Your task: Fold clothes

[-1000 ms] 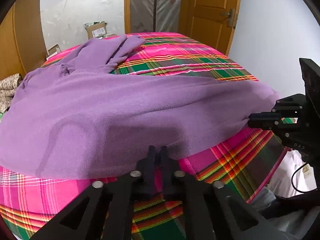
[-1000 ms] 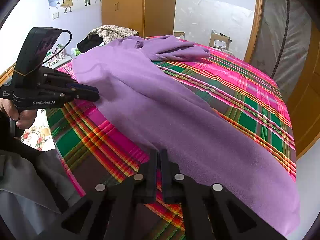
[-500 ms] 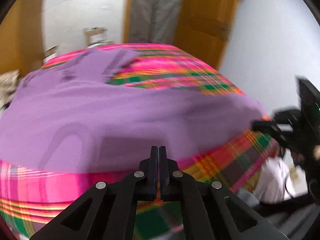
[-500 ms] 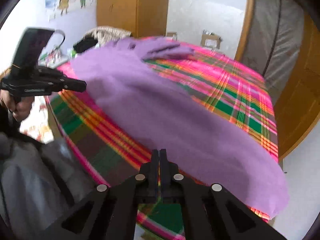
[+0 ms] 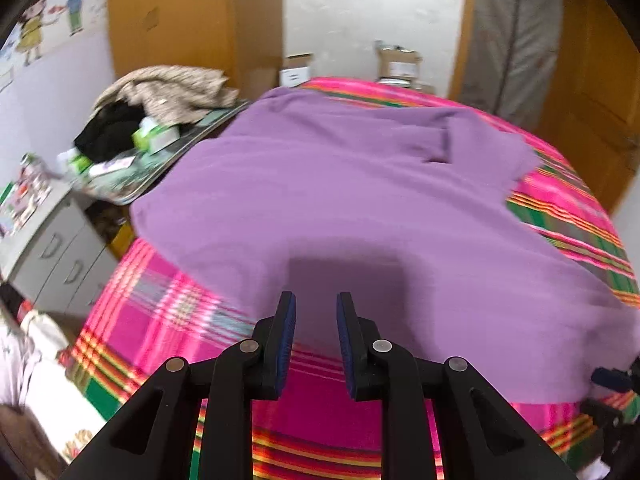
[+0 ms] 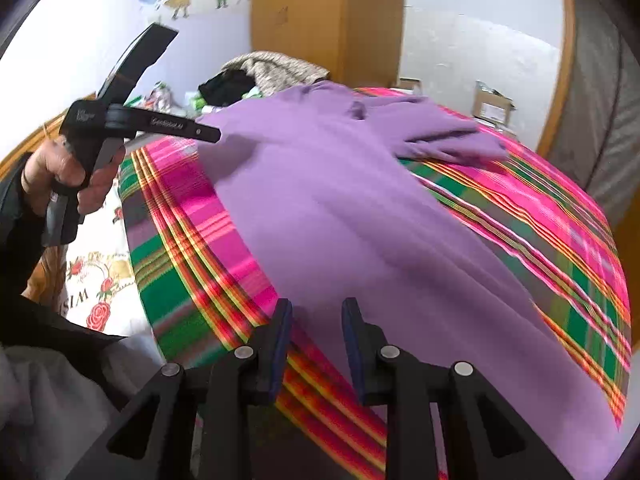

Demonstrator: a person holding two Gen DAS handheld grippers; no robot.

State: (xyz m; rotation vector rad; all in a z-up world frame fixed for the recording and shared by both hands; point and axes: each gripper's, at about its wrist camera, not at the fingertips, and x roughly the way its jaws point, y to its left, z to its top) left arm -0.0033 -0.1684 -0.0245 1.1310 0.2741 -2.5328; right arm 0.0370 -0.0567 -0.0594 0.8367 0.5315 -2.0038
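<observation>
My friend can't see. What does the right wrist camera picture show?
A big purple garment lies spread on a bed with a bright pink and green plaid cover. The right claw, open and empty, hovers at the garment's near edge. At the left, a hand holds the left claw.

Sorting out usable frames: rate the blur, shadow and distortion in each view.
Left wrist view: motion blur smears the plaid bedspread and clutter at left; a dark shadow lies on the purple garment above the left hand-held gripper. Right wrist view: plaid stripes streak; fisheye bows the bed edge; black corners vignette.
</observation>
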